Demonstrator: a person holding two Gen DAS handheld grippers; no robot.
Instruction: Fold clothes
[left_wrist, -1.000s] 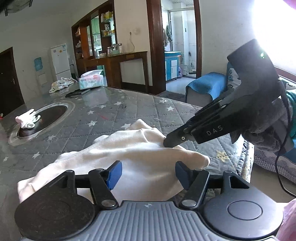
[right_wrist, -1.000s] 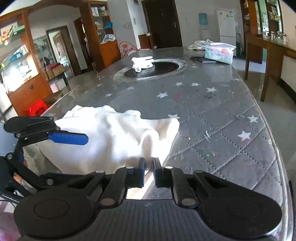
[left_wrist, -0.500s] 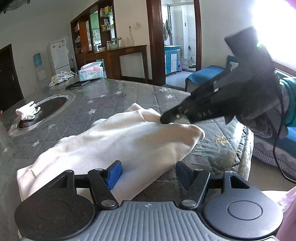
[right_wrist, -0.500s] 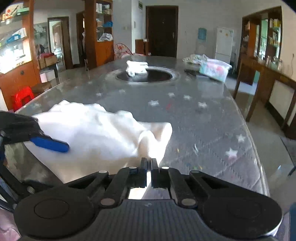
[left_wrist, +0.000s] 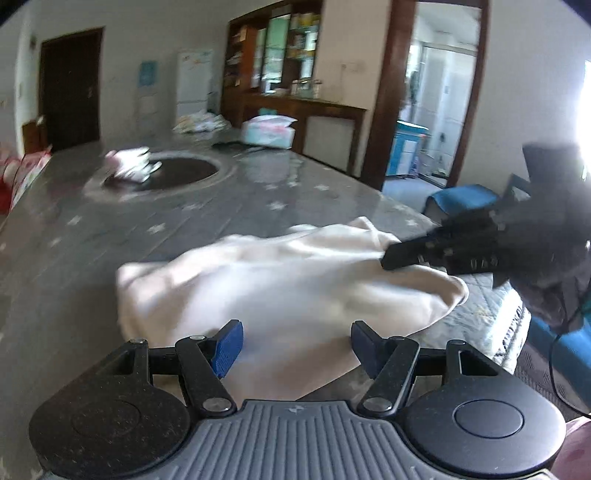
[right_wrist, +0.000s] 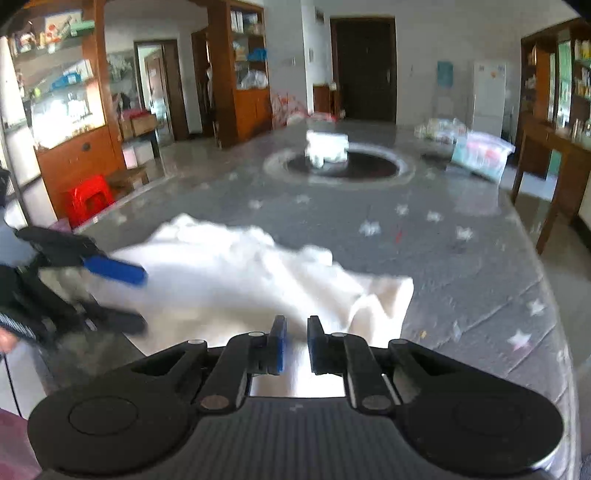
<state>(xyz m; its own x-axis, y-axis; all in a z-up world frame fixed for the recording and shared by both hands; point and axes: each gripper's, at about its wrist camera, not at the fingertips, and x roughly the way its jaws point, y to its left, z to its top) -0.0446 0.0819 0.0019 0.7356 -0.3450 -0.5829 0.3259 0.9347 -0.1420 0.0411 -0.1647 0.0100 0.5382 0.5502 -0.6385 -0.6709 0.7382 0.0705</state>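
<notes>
A cream garment (left_wrist: 280, 291) lies bunched on the grey star-patterned table near its front edge; it also shows in the right wrist view (right_wrist: 229, 284). My left gripper (left_wrist: 293, 345) is open, its blue pads over the garment's near edge, holding nothing. My right gripper (right_wrist: 294, 345) has its jaws a small gap apart over the cloth's near edge; cloth shows in the gap. In the left wrist view the right gripper (left_wrist: 391, 258) touches the garment's right side. In the right wrist view the left gripper (right_wrist: 114, 291) is open at the cloth's left side.
The table (right_wrist: 461, 280) has a dark round inset (right_wrist: 343, 168) with a small white folded cloth (right_wrist: 327, 147) on it. A tissue pack (left_wrist: 267, 131) and a cloth pile (left_wrist: 197, 123) lie at the far end. A red stool (right_wrist: 88, 197) stands left; a blue sofa (left_wrist: 461, 201) right.
Both views have swung and blurred as the hands move. The right gripper's jaws, tight half a second ago, now stand slightly apart. The garment has shifted and flattened toward the table's front edge.
</notes>
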